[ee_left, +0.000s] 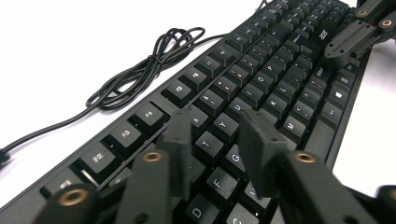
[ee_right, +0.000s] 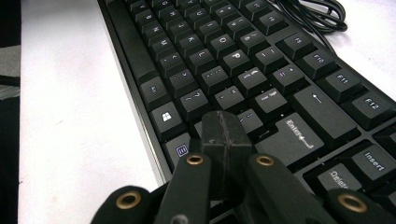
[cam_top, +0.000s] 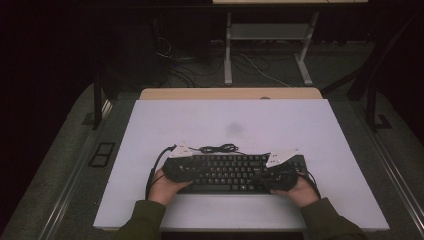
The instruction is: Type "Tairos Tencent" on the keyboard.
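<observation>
Black keyboard (cam_top: 227, 172) flat on white tabletop (cam_top: 250, 125), near front edge. Left claw (ee_left: 217, 140) spread over T and G keys, gripping nothing. Right claw (ee_right: 226, 135) pressed together above right shift row. Risk: spread jaws striking two keys together; coiled cable (ee_left: 149, 65) snagging.

In the left gripper view the keyboard (ee_left: 261, 79) is cut off at the bottom edge, behind the left claw (ee_left: 217, 140); its cable (ee_left: 140, 70) leaves at the left edge; beneath the right claw (ee_right: 227, 133) some keys are hidden; the far legends are too blurred to read.
</observation>
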### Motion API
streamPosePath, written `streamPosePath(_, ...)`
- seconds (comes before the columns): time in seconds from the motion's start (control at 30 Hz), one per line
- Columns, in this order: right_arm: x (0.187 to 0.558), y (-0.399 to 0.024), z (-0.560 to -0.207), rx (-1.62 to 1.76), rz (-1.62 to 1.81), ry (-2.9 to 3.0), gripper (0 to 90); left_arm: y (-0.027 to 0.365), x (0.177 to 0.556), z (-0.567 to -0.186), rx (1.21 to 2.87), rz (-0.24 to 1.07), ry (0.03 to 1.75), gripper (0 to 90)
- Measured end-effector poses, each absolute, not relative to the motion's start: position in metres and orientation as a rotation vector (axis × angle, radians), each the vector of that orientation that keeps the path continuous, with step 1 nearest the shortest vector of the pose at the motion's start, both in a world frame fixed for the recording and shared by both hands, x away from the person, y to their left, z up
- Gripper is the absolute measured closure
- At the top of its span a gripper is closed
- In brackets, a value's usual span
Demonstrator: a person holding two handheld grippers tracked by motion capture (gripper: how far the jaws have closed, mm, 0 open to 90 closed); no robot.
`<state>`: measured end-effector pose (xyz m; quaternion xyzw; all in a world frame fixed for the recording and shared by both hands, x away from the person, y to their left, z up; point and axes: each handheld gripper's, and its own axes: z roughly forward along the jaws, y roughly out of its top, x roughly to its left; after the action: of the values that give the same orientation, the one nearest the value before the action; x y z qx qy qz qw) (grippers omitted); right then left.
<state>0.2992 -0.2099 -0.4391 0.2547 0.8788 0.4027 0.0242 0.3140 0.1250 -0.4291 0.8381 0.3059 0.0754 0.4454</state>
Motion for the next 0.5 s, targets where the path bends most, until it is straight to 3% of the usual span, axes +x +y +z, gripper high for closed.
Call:
streamPosePath(0.37, 0.299, -0.210, -0.439, 0.790, 1.248, 2.719, 89.3, 0.141, 0.306, -0.430, 2.066, 0.183, 0.750, 31.3)
streamPosePath(0.5, 0.300, -0.211, -0.439, 0.800, 1.272, 2.720, 89.3, 0.144, 0.305, -0.430, 2.065, 0.183, 0.756, 28.3)
